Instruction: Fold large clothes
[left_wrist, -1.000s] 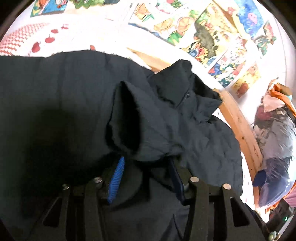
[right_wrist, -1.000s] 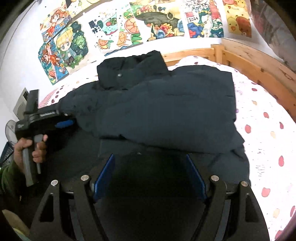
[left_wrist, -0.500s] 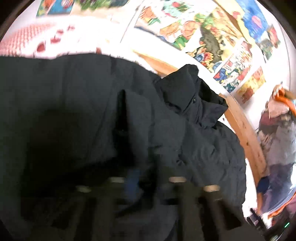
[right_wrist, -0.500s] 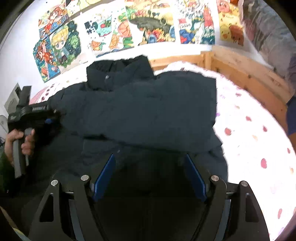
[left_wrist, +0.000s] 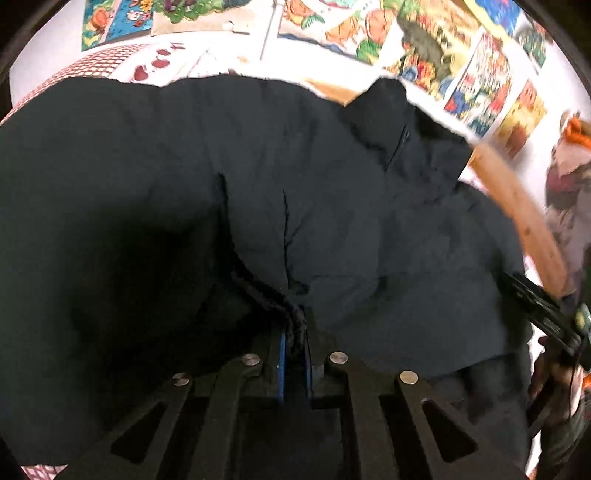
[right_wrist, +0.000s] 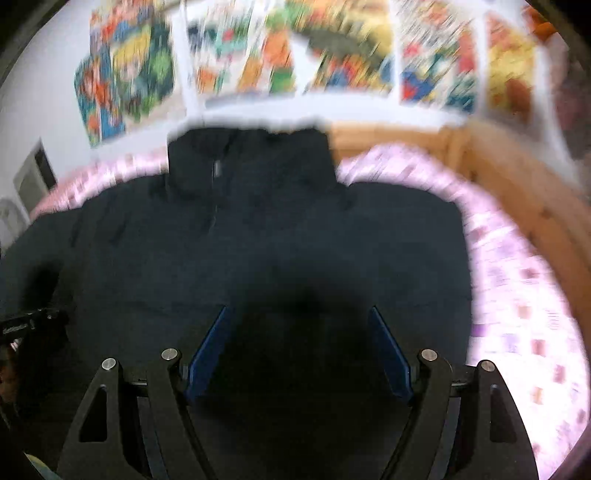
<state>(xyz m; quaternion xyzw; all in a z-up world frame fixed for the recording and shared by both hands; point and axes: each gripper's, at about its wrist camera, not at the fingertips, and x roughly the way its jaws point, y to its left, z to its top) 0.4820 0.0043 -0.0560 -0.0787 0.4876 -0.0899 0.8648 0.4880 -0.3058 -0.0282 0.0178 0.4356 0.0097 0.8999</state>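
Left gripper (left_wrist: 293, 338) pinching the dark jacket's (left_wrist: 332, 221) ribbed cuff (left_wrist: 273, 295), right gripper (right_wrist: 297, 347) hovering above the jacket's body, jaws spread wide, gripping nothing.

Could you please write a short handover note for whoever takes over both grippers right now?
Left gripper: shut on the ribbed cuff of the jacket's sleeve.
Right gripper: open, over the jacket's lower part, holding nothing.
Dark jacket: spread on the spotted bed sheet, collar towards the wall of posters; the side towards the wooden bed rail looks folded in.
Done: sleeve cuff gripped.
Left: probably bring this sleeve across the body, then fold the jacket up. The right-wrist view is blurred, so check the hem first.
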